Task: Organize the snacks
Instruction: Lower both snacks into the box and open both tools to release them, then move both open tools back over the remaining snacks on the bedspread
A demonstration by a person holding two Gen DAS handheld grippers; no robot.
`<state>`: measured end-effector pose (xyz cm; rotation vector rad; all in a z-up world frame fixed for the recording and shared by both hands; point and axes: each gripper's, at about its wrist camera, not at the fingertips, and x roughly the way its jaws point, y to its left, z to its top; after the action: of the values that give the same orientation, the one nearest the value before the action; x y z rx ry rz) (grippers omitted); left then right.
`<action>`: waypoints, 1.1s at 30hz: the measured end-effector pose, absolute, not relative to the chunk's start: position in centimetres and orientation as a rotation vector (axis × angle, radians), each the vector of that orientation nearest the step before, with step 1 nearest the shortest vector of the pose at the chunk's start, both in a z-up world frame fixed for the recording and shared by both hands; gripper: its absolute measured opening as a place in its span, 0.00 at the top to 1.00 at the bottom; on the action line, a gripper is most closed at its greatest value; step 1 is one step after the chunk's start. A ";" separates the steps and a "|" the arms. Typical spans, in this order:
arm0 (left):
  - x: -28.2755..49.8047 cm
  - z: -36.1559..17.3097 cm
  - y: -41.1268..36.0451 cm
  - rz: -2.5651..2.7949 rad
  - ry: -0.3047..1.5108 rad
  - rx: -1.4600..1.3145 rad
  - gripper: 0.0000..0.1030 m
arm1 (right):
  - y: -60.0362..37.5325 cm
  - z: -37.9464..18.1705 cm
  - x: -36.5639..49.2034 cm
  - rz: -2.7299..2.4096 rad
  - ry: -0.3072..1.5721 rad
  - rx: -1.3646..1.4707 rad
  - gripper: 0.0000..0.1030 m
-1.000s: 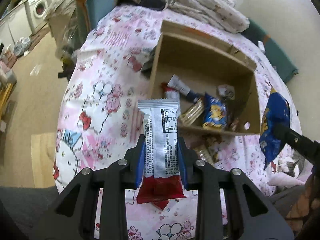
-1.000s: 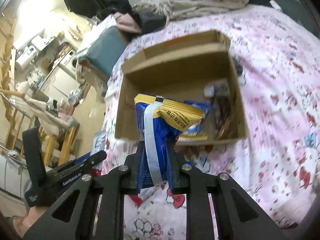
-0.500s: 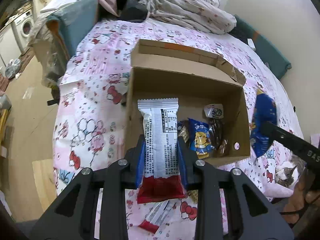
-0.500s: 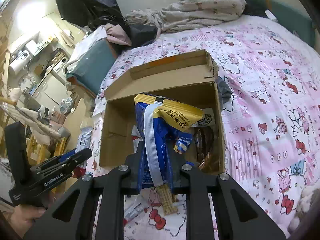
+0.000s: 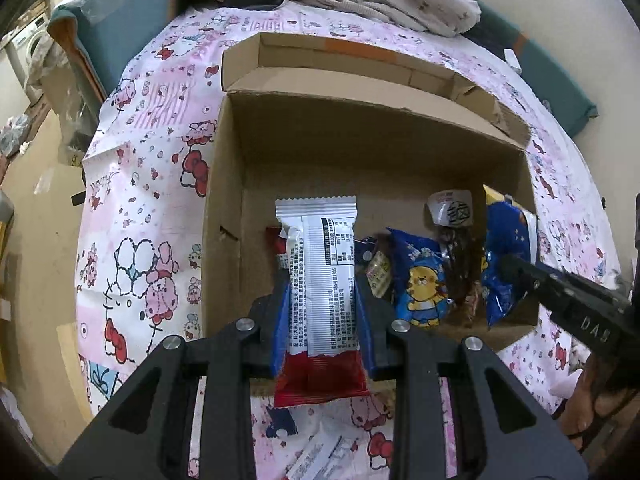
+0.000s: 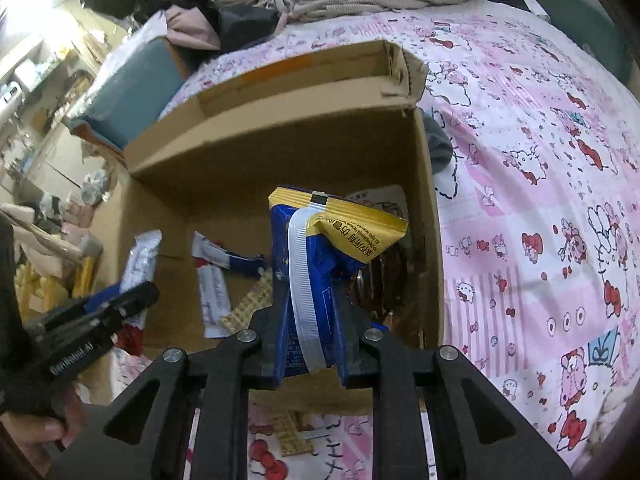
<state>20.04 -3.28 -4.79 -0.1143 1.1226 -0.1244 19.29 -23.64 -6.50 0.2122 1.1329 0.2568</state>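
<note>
Snacks — white-and-red bar [image 5: 320, 280] clamped upright in left gripper [image 5: 322, 316], centre of frame, over the box [image 5: 224, 184]. Right gripper [image 6: 310, 332] pinches blue-and-yellow bag [image 6: 320, 264] over the box's right side — loose packets [image 5: 418, 280] on box floor, pink sheet [image 6: 540, 200] beneath.

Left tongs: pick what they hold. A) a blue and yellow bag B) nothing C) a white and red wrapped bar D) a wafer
C: the left tongs are shut on the white and red wrapped bar, held over the cardboard box.
</note>
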 end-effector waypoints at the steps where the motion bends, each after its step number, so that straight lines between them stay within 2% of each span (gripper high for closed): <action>1: 20.2 -5.0 -3.3 -0.119 1.123 -0.106 0.75 | -23.6 -6.8 19.4 0.258 1.144 0.214 0.81; 16: 20.4 -7.1 -3.7 -0.122 1.173 -0.095 0.73 | -23.6 -8.4 20.0 0.258 1.185 0.233 0.80; 18: 20.5 -7.1 -3.6 -0.133 1.176 -0.105 0.69 | -23.7 -8.4 20.1 0.259 1.187 0.243 0.79; 20: 20.4 -6.9 -3.6 -0.135 1.168 -0.103 0.56 | -23.9 -8.4 20.2 0.261 1.182 0.265 0.77; 23: 20.2 -6.4 -3.5 -0.131 1.139 -0.109 0.43 | -24.2 -8.0 20.1 0.266 1.158 0.290 0.77; 27: 20.1 -5.8 -3.2 -0.135 1.126 -0.132 0.35 | -24.2 -7.6 20.1 0.274 1.143 0.303 0.75; 28: 20.1 -5.6 -3.1 -0.132 1.120 -0.136 0.30 | -24.3 -7.6 20.0 0.273 1.139 0.303 0.73; 29: 20.0 -5.3 -2.9 -0.127 1.110 -0.147 0.24 | -24.5 -7.5 19.9 0.274 1.135 0.304 0.58; 30: 19.9 -5.2 -2.8 -0.124 1.104 -0.155 0.21 | -24.5 -7.3 19.8 0.274 1.127 0.304 0.34; 31: 19.8 -5.1 -2.6 -0.117 1.093 -0.167 0.18 | -24.5 -7.1 19.6 0.276 1.110 0.308 0.26; 33: 19.6 -5.0 -2.2 -0.095 1.078 -0.188 0.18 | -24.4 -6.7 19.5 0.287 1.092 0.301 0.24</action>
<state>19.59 -2.17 -5.00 -0.1883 1.0785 -0.0950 19.46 -24.39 -6.66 0.3007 1.0918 0.2875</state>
